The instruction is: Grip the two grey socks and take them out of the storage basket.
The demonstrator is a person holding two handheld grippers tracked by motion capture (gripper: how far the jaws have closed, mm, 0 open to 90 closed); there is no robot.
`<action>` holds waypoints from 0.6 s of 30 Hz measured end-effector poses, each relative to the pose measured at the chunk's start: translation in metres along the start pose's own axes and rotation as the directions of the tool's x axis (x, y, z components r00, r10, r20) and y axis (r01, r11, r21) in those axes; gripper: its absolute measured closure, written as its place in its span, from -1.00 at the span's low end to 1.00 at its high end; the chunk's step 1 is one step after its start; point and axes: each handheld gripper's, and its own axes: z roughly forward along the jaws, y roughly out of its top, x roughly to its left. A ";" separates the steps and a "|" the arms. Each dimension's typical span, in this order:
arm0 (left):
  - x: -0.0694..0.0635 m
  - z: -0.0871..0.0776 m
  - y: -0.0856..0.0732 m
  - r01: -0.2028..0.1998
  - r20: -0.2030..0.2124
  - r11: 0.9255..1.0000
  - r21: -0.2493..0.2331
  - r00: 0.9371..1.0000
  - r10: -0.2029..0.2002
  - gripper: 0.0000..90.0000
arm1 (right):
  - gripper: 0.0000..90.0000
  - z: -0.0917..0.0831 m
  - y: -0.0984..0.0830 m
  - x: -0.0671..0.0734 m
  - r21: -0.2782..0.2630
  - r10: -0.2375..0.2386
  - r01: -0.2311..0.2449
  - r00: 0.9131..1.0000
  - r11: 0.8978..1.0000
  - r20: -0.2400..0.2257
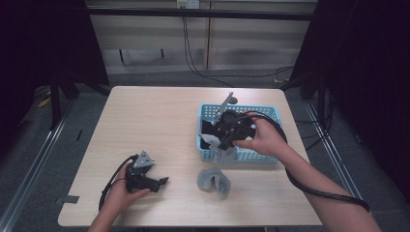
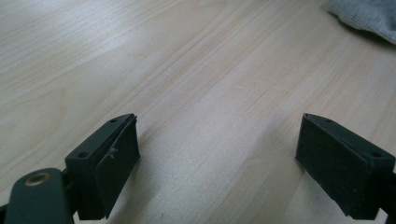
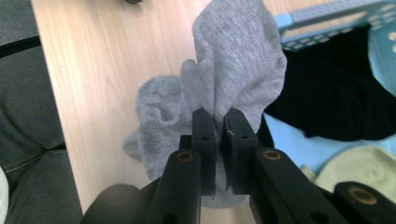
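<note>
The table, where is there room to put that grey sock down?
The wide bare stretch of table left of the blue basket and beyond the left gripper is free. It is crowded on the right: the right gripper holds a grey sock at the basket's front wall, another grey sock lies just before it, and dark clothes sit in the basket.

The worktop (image 1: pixel 159 121) is a pale wooden board with rounded corners. On its right half stands a light blue basket (image 1: pixel 263 155) with perforated walls. Just in front of the basket, near the worktop's front edge, lies a crumpled grey sock (image 1: pixel 213 180). The left tool (image 1: pixel 162 182) rests low at the front left.
</note>
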 end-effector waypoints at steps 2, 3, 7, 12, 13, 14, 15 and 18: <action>0.000 0.000 0.000 -0.001 -0.001 1.000 0.003 1.000 0.001 -0.72 | 0.88 0.003 0.002 0.005 -0.002 -0.012 0.012 1.000 1.000 -0.008; 0.000 0.000 0.000 -0.001 -0.001 1.000 0.003 1.000 0.001 -0.72 | 0.88 0.005 0.003 0.007 -0.003 -0.019 0.019 1.000 1.000 -0.014; 0.000 0.000 0.000 -0.002 0.000 1.000 0.003 1.000 0.002 -0.72 | 0.88 0.015 0.005 0.014 0.001 -0.044 0.044 0.998 0.999 -0.036; 0.000 0.000 0.000 -0.001 0.000 1.000 0.003 1.000 0.001 -0.72 | 0.87 0.027 0.007 0.025 0.012 -0.064 0.065 0.996 0.998 -0.067; 0.000 0.000 0.000 -0.001 0.000 1.000 0.001 1.000 0.001 -0.72 | 0.87 0.029 0.007 0.027 0.015 -0.063 0.064 0.996 0.998 -0.070; 0.000 0.000 0.000 -0.001 0.000 1.000 0.001 1.000 0.001 -0.72 | 0.87 0.029 0.007 0.027 0.015 -0.063 0.064 0.996 0.998 -0.070; 0.000 0.000 0.000 -0.001 0.000 1.000 0.000 1.000 0.001 -0.72 | 0.87 0.030 0.008 0.027 0.015 -0.075 0.077 0.994 0.997 -0.073; 0.000 0.000 0.000 -0.001 0.000 1.000 0.002 1.000 0.001 -0.72 | 0.87 0.036 0.008 0.029 0.017 -0.083 0.085 0.993 0.996 -0.083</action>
